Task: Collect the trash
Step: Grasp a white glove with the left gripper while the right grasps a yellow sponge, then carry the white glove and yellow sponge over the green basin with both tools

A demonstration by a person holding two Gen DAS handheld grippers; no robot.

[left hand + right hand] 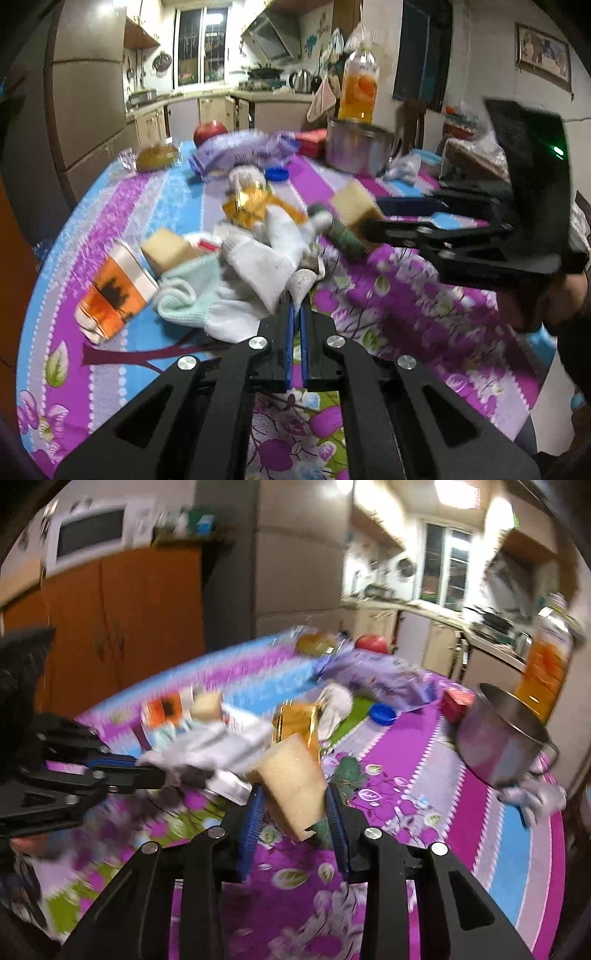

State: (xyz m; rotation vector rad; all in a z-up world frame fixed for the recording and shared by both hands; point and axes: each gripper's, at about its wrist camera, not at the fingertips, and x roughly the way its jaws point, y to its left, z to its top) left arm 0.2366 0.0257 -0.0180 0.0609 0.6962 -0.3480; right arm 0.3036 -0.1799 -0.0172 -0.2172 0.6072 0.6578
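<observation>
The left gripper [297, 306] has its blue-padded jaws pressed together on the edge of a white sock [258, 266], which bunches up just ahead of its tips with a pale mint sock [184, 291] to the left of them. The right gripper [293, 805] pinches a yellow sponge [291, 779] between its ribbed blue pads, the block tilted and lifted clear of the tablecloth [406, 812], a purple, blue and green floral print.

Beyond the left gripper's tips lie a crumpled gold-and-orange wrapper [247, 206] and a second yellow sponge [166, 251]; further left of them sits an orange-and-white carton [110, 295], its dark print too blurred to read. A dark green roll [340, 236], perhaps a scouring pad, lies just left of the right gripper's tips in the left wrist view.

Far ahead of both grippers are a purple snack bag [243, 151] with smeared, unreadable lettering, a blue lid [277, 172], a red apple [210, 131], a steel pot [358, 147], and a tall bottle [358, 88] of orange drink whose label shows an orange slice.
</observation>
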